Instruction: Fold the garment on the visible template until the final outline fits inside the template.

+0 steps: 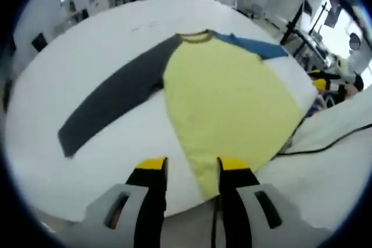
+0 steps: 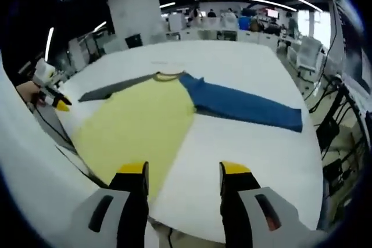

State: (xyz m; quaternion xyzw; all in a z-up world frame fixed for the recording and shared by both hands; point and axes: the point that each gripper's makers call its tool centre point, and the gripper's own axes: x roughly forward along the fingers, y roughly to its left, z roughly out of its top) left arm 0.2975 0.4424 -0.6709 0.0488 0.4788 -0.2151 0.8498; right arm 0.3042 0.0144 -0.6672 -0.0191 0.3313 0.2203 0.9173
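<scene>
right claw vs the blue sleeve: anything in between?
Nothing. In the right gripper view, bare white table separates the open right claw from the blue sleeve, which lies flat.

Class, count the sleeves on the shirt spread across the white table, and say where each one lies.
2. The dark grey sleeve stretches out from one shoulder of the yellow shirt; the blue sleeve stretches out from the other, both flat on the table.

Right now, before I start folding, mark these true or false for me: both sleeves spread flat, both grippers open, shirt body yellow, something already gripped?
1. The shirt lies spread with both sleeves out. True.
2. The shirt's body is red. False: it is yellow.
3. The left gripper is shut on the hem. False: its fingers stand apart, holding nothing.
4. The right gripper is open. True.
5. One sleeve is dark grey, the other blue. True.
</scene>
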